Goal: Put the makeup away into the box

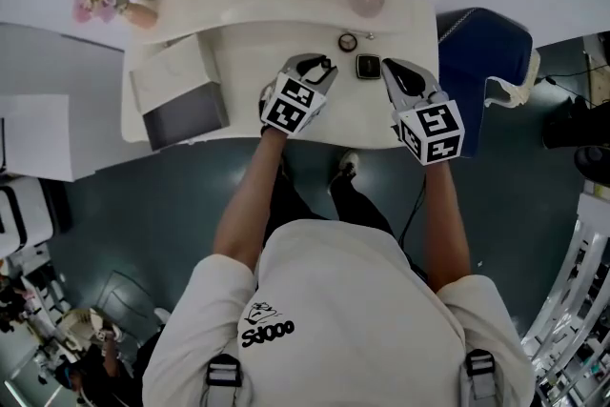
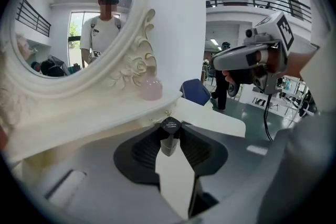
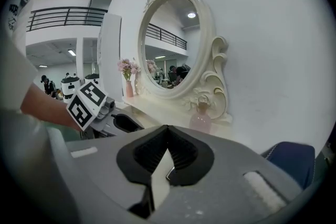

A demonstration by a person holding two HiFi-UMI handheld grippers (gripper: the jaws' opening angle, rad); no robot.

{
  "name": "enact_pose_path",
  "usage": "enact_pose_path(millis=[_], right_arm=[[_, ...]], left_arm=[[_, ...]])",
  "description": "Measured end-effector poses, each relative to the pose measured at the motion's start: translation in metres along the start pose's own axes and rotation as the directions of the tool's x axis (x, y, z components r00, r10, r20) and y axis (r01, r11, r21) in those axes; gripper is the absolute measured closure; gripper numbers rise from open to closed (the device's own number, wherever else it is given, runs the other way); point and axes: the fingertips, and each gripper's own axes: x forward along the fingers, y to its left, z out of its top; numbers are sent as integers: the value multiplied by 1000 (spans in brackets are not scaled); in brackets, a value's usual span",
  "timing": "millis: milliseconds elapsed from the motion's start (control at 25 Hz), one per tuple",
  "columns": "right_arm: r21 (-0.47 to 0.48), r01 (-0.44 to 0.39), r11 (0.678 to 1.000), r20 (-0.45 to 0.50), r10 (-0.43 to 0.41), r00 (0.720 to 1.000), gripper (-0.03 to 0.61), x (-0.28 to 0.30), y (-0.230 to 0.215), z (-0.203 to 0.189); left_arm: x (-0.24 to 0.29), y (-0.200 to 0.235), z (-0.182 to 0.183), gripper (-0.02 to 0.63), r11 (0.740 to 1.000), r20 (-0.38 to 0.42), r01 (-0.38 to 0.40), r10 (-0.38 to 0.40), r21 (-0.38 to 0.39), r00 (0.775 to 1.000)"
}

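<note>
Left gripper (image 2: 169, 132): jaws closed on a black-capped makeup tube (image 2: 168, 145), held at the tips only (shallow hold). Box (image 1: 186, 114) to its left. Risk: the tube could slip out mid-carry. Right gripper (image 3: 167, 128): closed, empty.

Glossy, smooth cream worktop (image 1: 246, 62). Left tool (image 2: 169, 131): matt grey plastic, ribbed black pads (image 2: 144, 152) on a lipstick tube (image 2: 168, 145), silvery metal with black cap.

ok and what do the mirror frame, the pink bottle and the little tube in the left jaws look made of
The mirror frame is glossy cream with carved scrollwork, likely painted resin or wood. The pink bottle looks translucent and frosted, so probably glass. The black-capped tube has a matte faceted cap over a silvery body, seemingly plastic with a metallic finish.
</note>
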Motion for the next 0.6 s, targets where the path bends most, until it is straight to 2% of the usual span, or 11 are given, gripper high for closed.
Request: enact_pose_path(millis=[160,280,600], right_arm=[[-29,-32,999,28,33,999,575,14,33,26],[-50,-66,997,47,68,997,575,29,64,46],[-101,-172,980,47,177,983,575,79,152,71]], left_arm=[[-57,32,11,482,998,46,-66,66,10,997],[-102,61,9,480,993,76,-118,119,-13,990],[-200,133,-55,480,964,18,-245,248,-103,969]])
